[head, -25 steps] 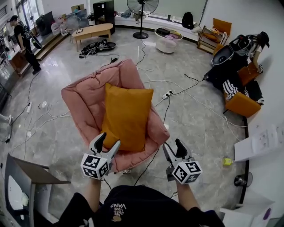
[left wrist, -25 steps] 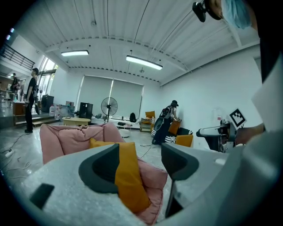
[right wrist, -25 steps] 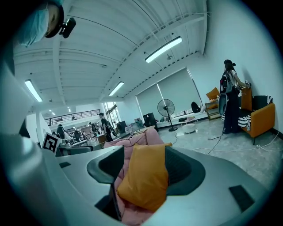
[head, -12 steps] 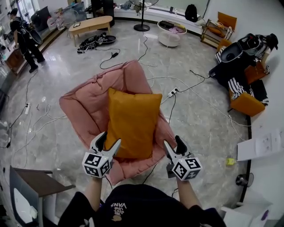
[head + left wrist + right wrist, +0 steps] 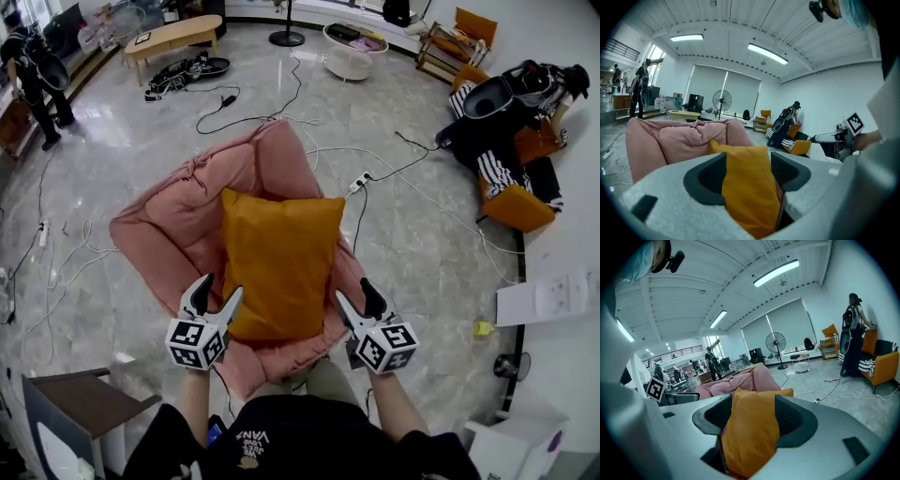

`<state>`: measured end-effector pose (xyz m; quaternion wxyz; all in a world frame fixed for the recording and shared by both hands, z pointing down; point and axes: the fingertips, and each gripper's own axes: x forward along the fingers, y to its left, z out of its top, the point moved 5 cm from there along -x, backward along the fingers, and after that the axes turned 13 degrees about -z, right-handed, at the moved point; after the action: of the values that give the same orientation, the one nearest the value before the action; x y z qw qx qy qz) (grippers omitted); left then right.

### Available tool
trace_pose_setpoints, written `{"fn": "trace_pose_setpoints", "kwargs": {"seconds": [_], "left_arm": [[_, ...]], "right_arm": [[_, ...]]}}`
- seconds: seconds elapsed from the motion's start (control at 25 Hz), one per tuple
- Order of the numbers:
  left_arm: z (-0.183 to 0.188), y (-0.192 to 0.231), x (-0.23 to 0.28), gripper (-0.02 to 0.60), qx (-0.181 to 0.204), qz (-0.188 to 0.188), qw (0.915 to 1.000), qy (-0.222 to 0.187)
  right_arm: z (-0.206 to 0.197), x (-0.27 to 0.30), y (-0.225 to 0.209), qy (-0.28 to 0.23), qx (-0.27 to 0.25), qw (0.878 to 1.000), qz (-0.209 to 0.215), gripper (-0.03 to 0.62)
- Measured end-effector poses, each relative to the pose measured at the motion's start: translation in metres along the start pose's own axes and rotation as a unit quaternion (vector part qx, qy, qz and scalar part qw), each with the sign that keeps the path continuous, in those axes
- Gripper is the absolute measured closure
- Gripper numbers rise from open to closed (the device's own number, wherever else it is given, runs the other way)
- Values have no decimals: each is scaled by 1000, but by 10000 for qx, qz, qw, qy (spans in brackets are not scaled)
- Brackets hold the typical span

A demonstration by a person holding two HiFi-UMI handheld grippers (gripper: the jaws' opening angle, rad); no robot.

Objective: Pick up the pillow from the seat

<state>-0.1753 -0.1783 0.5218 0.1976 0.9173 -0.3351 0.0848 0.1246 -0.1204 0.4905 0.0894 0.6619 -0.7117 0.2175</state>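
An orange pillow [image 5: 279, 258] lies on the seat of a pink cushioned chair [image 5: 192, 202] in the middle of the head view. My left gripper [image 5: 217, 292] is open at the pillow's near left corner, over the seat's front edge. My right gripper [image 5: 355, 295] is open at the near right corner. Neither touches the pillow. In the left gripper view the pillow [image 5: 740, 157] shows beyond the spread jaws of the left gripper [image 5: 749, 180], with the pink chair back [image 5: 670, 138] behind. The right gripper view shows the pillow [image 5: 752, 437] past the wide jaws of the right gripper [image 5: 753, 418].
Cables and a power strip [image 5: 355, 185] lie on the marble floor around the chair. A brown side table [image 5: 80, 401] stands at my near left, a white table [image 5: 553, 300] at the right. Orange chairs [image 5: 514, 208] and bags sit at the far right. A person [image 5: 28, 80] stands far left.
I have stepped closer to the chair, so both grippers now sit at the pillow's near corners instead of short of the seat. The jaws stay equally wide.
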Motion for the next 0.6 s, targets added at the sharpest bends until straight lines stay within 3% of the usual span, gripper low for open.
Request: {"fn": "trace_pose_setpoints", "kwargs": {"seconds": [0.6], "left_arm": [[-26, 50, 80, 288, -151, 658, 9959, 598]], "right_arm": [[-30, 108, -58, 782, 44, 9967, 231, 321]]}}
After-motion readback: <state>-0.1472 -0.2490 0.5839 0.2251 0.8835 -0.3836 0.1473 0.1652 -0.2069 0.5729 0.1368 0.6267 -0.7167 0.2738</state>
